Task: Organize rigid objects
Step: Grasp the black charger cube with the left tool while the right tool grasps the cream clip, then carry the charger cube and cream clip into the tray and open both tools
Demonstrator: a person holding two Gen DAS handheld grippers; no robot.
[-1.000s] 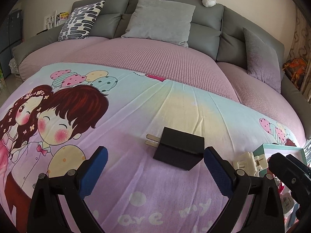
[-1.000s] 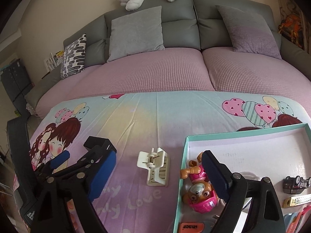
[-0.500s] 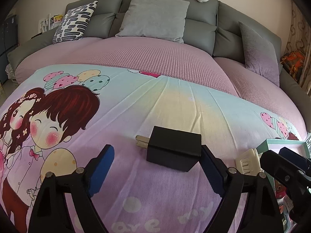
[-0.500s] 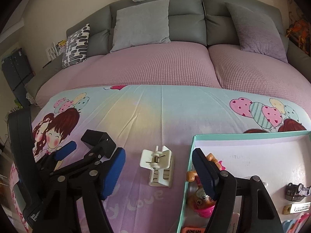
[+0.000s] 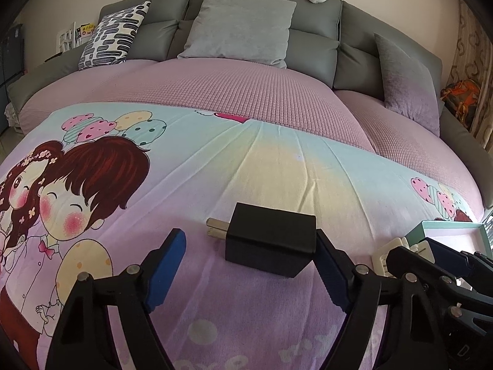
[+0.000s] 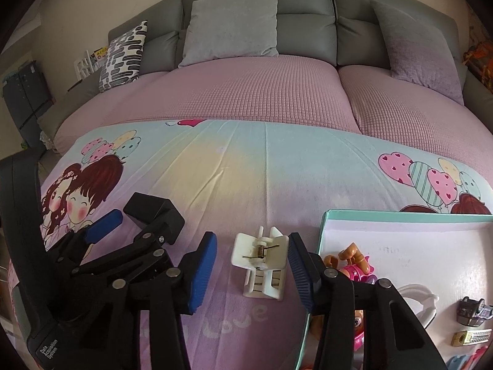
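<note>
The black plug (image 5: 271, 240) (prongs leftward) and white clip (image 6: 262, 262) sit between closing, still-spread jaws.

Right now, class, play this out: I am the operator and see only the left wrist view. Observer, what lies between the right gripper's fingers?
Observer: A white clip lies on the sheet between the pads of the right gripper. Its jaws have just been closing, and the left pad is not yet on the clip.
Operator: What is inside the teal box?
Observer: The teal box holds a pink toy figure and a small toy car, among other things.
</note>
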